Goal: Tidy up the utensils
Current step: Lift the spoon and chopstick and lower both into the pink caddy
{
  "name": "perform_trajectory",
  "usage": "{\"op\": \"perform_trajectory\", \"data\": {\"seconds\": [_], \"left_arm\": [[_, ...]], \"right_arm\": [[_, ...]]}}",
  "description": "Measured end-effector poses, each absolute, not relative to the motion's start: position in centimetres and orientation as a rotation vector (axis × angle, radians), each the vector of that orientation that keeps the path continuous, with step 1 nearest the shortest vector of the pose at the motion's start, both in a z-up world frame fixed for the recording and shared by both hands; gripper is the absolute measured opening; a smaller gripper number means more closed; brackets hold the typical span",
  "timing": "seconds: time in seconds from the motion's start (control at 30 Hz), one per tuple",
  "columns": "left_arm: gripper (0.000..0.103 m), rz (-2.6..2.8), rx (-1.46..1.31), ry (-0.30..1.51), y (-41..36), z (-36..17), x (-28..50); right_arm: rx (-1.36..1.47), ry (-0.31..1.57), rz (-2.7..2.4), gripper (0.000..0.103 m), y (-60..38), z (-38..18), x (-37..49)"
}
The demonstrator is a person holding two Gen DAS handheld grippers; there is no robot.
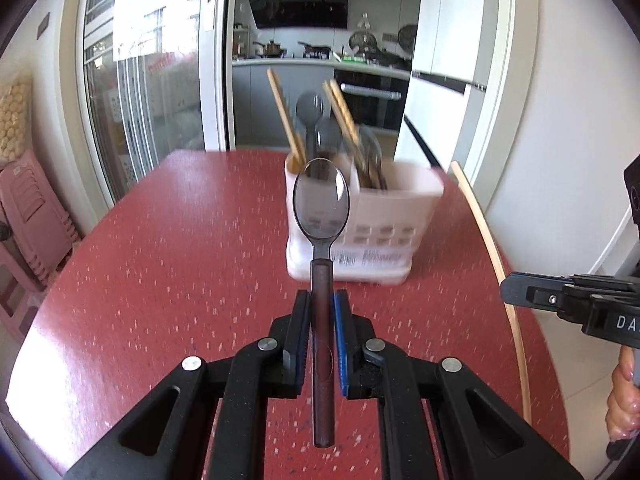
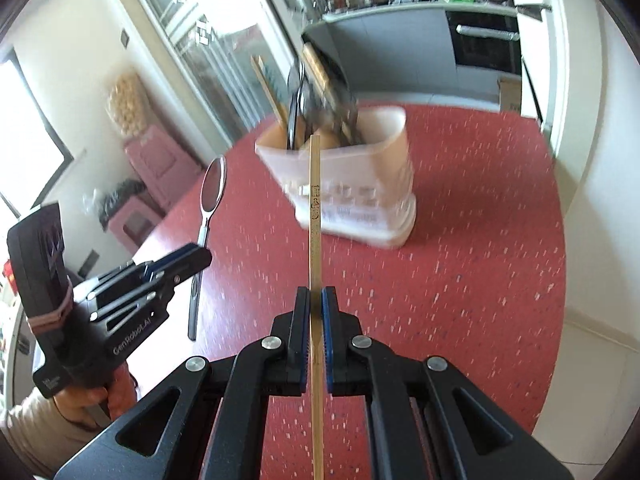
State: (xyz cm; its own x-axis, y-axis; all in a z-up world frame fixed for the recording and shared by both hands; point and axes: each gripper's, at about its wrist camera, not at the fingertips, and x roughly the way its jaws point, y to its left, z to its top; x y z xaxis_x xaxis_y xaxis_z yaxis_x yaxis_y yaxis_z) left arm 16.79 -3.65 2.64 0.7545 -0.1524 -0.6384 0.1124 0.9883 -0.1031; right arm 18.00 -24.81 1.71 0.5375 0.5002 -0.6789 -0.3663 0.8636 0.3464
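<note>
My left gripper (image 1: 322, 300) is shut on the handle of a dark translucent spoon (image 1: 321, 204), bowl pointing forward above the red table (image 1: 160, 280). It also shows in the right wrist view (image 2: 192, 258) with the spoon (image 2: 213, 188). My right gripper (image 2: 315, 296) is shut on a wooden chopstick (image 2: 315, 208), also seen in the left wrist view (image 1: 486, 232). A white utensil holder (image 1: 384, 216) (image 2: 360, 176) stands ahead of both, holding chopsticks (image 1: 282, 112) and dark spoons (image 1: 310, 110).
Pink plastic stools (image 1: 32, 208) stand left of the table. A glass sliding door (image 1: 152, 80) and a kitchen counter (image 1: 320, 60) lie behind. The table's curved right edge (image 2: 560, 260) drops to a pale floor.
</note>
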Motion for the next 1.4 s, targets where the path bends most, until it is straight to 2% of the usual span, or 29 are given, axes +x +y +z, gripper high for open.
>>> {"op": "perform_trajectory", "data": {"seconds": [0.4, 0.67, 1.1, 1.4], "left_arm": [[0.041, -0.181, -0.167, 0.550, -3.6, 8.4, 24.2], [0.041, -0.195, -0.249, 0.503, -3.8, 8.9, 29.4], [0.041, -0.190, -0.265, 0.403, -6.0, 5.6, 32.1], [0.041, -0.172, -0.175, 0.387, -7.5, 3.3, 31.3]], "right_arm": [[0.254, 0.691, 0.485, 0.006, -24.8, 7.6, 24.8], [0.271, 0.587, 0.467, 0.006, -24.0, 10.0, 29.9], [0.230, 0.400, 0.465, 0.006, -23.1, 8.6, 34.4], [0.200, 0.380, 0.521, 0.006, -22.8, 5.1, 35.2]]}}
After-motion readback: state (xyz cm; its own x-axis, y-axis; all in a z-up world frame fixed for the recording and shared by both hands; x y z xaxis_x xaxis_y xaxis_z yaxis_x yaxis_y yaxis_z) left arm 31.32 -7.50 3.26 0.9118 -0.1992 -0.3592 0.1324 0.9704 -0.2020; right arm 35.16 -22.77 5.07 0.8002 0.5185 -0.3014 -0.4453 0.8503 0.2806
